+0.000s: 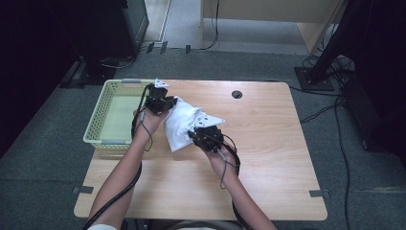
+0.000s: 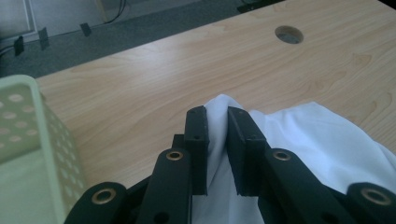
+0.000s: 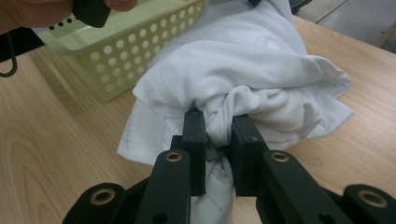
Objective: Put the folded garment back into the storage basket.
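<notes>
Both the left gripper [image 1: 165,103] and right gripper [image 1: 197,134] clamp the white cloth [image 1: 184,123] above the table [image 1: 268,143] beside the basket [image 1: 98,125], whose perforated wall shows close in the right gripper view.

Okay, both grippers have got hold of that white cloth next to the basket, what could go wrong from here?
1. The left gripper pinches only a thin edge of the white cloth, so that edge might slip out under the hanging weight.
2. The right gripper clamps a bunched wad; some folds may work loose and the cloth would sag.
3. The cloth's lower part trails on the table close to the basket, so it might snag on the rim.
</notes>
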Action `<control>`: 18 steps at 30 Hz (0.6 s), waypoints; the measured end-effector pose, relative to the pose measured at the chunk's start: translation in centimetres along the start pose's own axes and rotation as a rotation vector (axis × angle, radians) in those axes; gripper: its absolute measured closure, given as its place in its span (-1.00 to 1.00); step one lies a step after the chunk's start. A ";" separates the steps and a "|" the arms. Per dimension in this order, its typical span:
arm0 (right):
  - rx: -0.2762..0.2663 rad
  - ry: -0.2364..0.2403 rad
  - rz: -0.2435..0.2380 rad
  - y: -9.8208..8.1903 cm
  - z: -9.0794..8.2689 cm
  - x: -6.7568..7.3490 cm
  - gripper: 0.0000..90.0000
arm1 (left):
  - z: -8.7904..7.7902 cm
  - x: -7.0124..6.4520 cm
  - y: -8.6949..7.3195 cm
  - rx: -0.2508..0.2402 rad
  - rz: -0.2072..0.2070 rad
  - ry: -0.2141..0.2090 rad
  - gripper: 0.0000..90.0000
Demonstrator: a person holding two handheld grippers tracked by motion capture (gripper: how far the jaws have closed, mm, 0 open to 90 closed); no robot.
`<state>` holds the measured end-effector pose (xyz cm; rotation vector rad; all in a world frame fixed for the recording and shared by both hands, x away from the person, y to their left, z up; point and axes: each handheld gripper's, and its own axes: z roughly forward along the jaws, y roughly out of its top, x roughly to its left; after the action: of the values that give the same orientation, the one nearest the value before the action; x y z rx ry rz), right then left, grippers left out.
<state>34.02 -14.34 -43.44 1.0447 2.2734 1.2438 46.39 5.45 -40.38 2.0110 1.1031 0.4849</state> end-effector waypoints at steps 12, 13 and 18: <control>-0.042 0.046 -0.026 3.5 0.2 1.2 0.77 | -3.8 2.2 1.8 -0.049 -0.019 0.051 0.91; -0.046 0.051 -0.029 3.7 0.3 1.3 0.77 | -4.1 2.4 1.9 -0.056 -0.024 0.053 0.91; -0.050 0.060 -0.034 4.6 0.9 1.6 0.79 | -4.5 3.2 1.8 -0.040 -0.026 0.063 1.00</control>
<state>35.53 -11.08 -40.08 0.9588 2.2827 1.3280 46.26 9.49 -36.26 1.9556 1.1476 0.5561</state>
